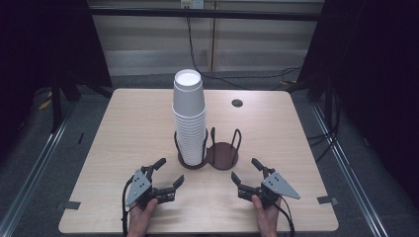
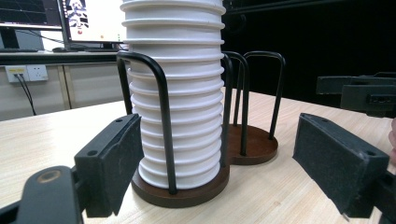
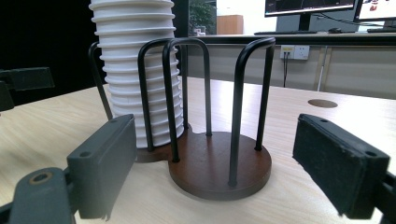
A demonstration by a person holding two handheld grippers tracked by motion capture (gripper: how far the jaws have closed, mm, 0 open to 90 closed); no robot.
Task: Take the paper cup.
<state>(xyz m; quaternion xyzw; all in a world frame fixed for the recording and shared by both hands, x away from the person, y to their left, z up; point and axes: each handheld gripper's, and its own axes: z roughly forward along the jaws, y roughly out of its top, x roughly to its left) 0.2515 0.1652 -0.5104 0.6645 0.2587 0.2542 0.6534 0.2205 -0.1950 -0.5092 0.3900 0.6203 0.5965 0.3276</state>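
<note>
Cup stack (image 1: 189,118) sits in the holder's (image 1: 222,157) left bay, mid-table, just ahead of my left gripper (image 1: 170,174). Right gripper (image 1: 245,170) faces the other bay. Both released, nothing gripped. Bare table (image 1: 123,128) on both sides.

No legible text, label, brand, number or sign anywhere I look. Past my left fingers, the monitor (image 2: 95,21) behind the cup stack (image 2: 175,93) shows coloured windows, too blurred to read. Beyond my right fingers, the screens (image 3: 310,5) at the far desk likewise give nothing readable. The wall socket (image 3: 295,52) behind the holder (image 3: 219,163) bears no marking I can make out. Cups plain white, unprinted.
</note>
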